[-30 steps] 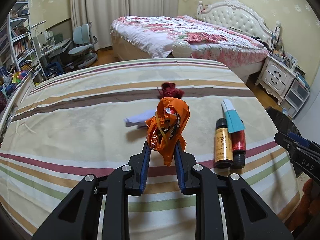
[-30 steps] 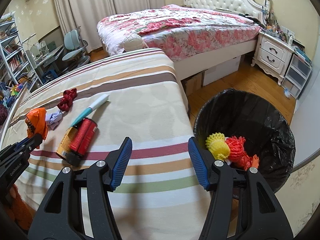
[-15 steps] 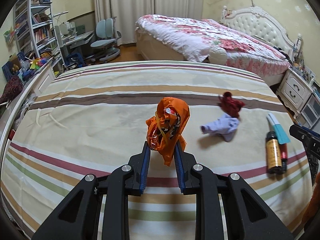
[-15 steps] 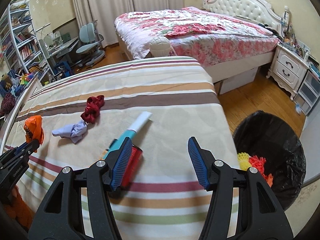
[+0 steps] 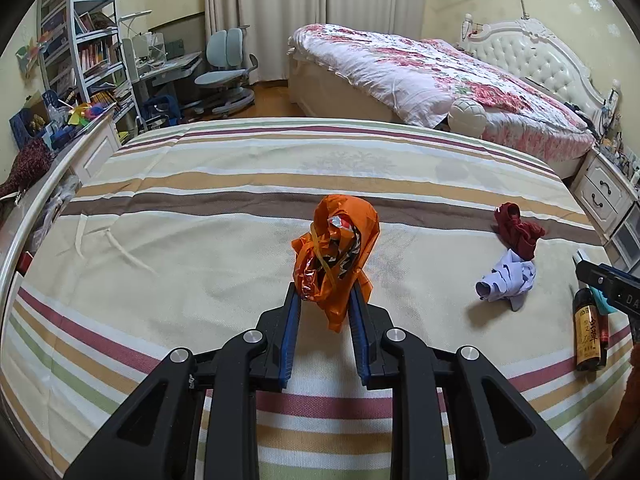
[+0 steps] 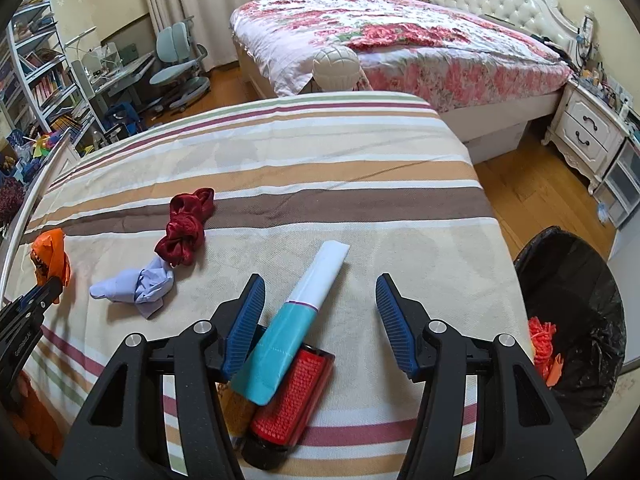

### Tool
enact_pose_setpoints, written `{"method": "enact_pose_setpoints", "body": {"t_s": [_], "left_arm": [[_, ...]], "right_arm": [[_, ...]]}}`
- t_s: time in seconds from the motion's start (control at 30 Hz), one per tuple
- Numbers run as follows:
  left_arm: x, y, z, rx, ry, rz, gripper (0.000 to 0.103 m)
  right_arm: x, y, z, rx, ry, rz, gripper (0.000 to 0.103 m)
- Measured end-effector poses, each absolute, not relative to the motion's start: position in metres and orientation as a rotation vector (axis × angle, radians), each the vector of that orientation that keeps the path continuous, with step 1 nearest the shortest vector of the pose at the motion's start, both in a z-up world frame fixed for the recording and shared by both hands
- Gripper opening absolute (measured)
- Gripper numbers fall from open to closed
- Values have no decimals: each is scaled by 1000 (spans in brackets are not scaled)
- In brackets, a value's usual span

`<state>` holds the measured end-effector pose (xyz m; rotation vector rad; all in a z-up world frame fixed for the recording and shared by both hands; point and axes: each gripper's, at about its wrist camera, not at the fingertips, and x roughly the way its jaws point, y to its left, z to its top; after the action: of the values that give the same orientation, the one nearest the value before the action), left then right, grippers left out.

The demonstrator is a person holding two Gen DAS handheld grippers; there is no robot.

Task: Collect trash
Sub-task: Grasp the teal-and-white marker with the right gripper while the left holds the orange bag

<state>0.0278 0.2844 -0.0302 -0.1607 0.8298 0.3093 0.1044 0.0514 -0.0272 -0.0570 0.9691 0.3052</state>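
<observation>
Now left claw (image 5: 325, 304) pinches orange wrapper (image 5: 335, 258) — right claw (image 6: 320, 312), narrowing, holds nothing.

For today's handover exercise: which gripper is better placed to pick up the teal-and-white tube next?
Probably the right. The right gripper is open with the teal-and-white tube between its jaws, while the left gripper is shut on the orange wrapper.

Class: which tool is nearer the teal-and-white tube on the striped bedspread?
Right. The right tool hangs directly over the teal-and-white tube, jaws open; the left tool is off beside it, gripping an orange wrapper.
</observation>
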Motion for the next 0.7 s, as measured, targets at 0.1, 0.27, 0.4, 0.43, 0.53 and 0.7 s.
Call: {"method": "enact_pose_setpoints", "body": {"t_s": [0.1,0.27,0.4,0.43,0.53,0.7], "left_arm": [[29,285,-32,-168,830,298,25],[29,286,-33,-178,833,284,25],[28,287,-34,-183,832,281,25],[27,287,-33,-185,832,280,25],[25,285,-32,-185,830,277,25],[22,280,-27,-189,819,264,25]], "right_arm": [[107,55,-30,-54,987,312,39],[106,60,-31,-57,990,318,14],[105,62,-29,-56,981,326,9],[105,61,-28,-55,977,327,9],[104,60,-25,-48,965,332,8],[101,58,-14,-30,932,346,8]]}}
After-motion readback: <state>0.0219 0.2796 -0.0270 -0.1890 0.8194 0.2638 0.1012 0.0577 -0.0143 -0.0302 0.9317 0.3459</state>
